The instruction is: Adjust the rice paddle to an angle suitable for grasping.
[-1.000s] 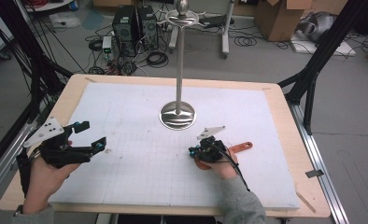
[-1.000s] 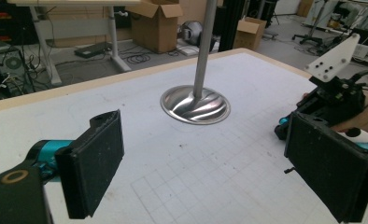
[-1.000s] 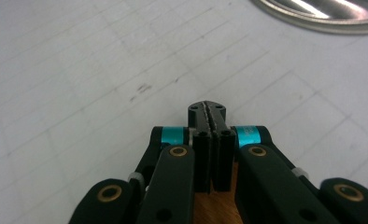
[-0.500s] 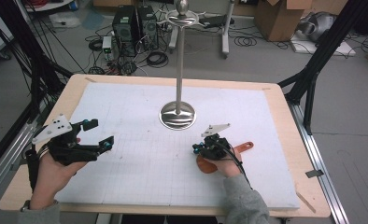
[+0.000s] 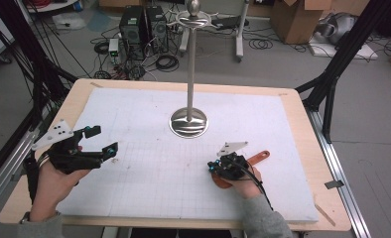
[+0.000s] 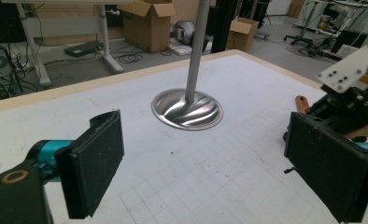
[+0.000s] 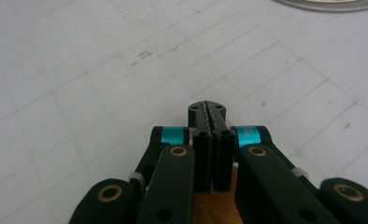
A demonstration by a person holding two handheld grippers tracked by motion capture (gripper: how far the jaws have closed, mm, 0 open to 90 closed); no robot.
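Observation:
My left gripper (image 5: 105,139) is held at the table's left side, open wide, with nothing between its black pads (image 6: 95,168). It faces a metal stand (image 5: 191,64) whose round shiny base (image 6: 187,109) rests on the white grid mat (image 5: 149,173). My right gripper (image 5: 211,166) sits low over the mat at the right, jaws shut pad to pad with nothing between them (image 7: 207,109). An orange-brown wooden piece (image 5: 260,156) lies under that gripper and hand (image 7: 215,207). I cannot tell whether the hand holds it. The right gripper (image 6: 345,102) also appears in the left gripper view.
The stand rises tall from the mat's middle back, with a hooked ring and ball at its top (image 5: 194,15). The wooden table rim (image 5: 302,124) borders the mat. Black frame legs, cables and boxes stand on the floor behind.
The right gripper has shifted a little to the right and toward the near edge, still shut. The left gripper edged slightly right early on and has since held still, open.

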